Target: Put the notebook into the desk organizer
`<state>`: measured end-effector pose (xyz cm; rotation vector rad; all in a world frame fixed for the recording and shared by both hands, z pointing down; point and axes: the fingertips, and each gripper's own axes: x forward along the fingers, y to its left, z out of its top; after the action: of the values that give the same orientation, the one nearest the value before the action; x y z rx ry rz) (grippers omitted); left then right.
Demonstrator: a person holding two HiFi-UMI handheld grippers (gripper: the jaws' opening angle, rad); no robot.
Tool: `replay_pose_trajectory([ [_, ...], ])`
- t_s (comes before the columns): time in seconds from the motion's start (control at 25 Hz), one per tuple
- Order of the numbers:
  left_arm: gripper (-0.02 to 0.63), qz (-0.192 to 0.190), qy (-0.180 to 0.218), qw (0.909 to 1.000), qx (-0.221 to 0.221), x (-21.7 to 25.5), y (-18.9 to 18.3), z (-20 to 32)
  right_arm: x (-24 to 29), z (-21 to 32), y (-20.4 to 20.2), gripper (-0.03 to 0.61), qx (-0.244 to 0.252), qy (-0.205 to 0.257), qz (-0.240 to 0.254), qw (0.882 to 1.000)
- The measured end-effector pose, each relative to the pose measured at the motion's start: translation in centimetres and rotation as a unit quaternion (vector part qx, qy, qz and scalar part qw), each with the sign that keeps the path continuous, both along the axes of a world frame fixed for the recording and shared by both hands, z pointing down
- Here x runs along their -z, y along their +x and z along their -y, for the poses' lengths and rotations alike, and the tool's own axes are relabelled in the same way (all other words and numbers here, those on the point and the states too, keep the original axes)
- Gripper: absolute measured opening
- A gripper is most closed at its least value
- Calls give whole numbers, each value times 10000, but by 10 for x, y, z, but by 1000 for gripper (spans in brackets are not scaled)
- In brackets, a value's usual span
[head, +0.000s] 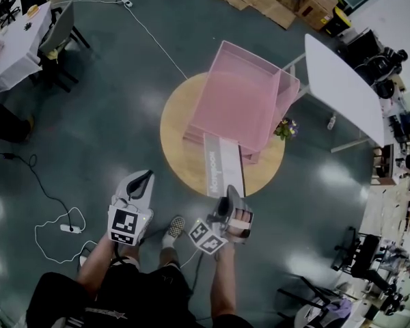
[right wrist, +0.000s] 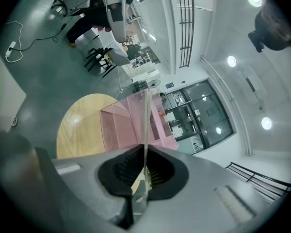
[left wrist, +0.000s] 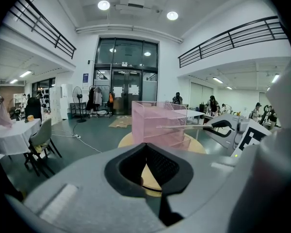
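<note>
Pinching notebook (head: 223, 162) between right fingers (right wrist: 168, 174)

The near end of the notebook (head: 219, 161) is hidden in the right claw (head: 232, 198), its cover print too blurred to read. The desk organizer (head: 236, 98) covers the middle of the round worktop (head: 180, 152).

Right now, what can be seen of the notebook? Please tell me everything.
The notebook is thin and flat, with a pale grey cover and dark lettering along its length. It hangs above the round wooden table, roughly level, its cover facing up. The right gripper is shut on its near end; its far end reaches the front of the pink desk organizer. Whether it touches the organizer I cannot tell.
</note>
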<state>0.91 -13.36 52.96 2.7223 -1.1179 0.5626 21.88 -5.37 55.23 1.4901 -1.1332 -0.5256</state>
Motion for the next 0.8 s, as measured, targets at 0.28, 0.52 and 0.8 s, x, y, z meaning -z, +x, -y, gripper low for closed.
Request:
replay_pose_trajectory([
  [0.28,11,48,-76,9999,50,-9,-2,3,-14,12,2,14,47,-100,5,9999],
  [0.52,11,69,-140,9998,89,-15,-3,9,-21,27,4,14,64,-150,-33,9999],
  [0.8,11,87,-193,9997,129,-22,-3,15,-30,42,7,14,56,-195,-57,9998],
])
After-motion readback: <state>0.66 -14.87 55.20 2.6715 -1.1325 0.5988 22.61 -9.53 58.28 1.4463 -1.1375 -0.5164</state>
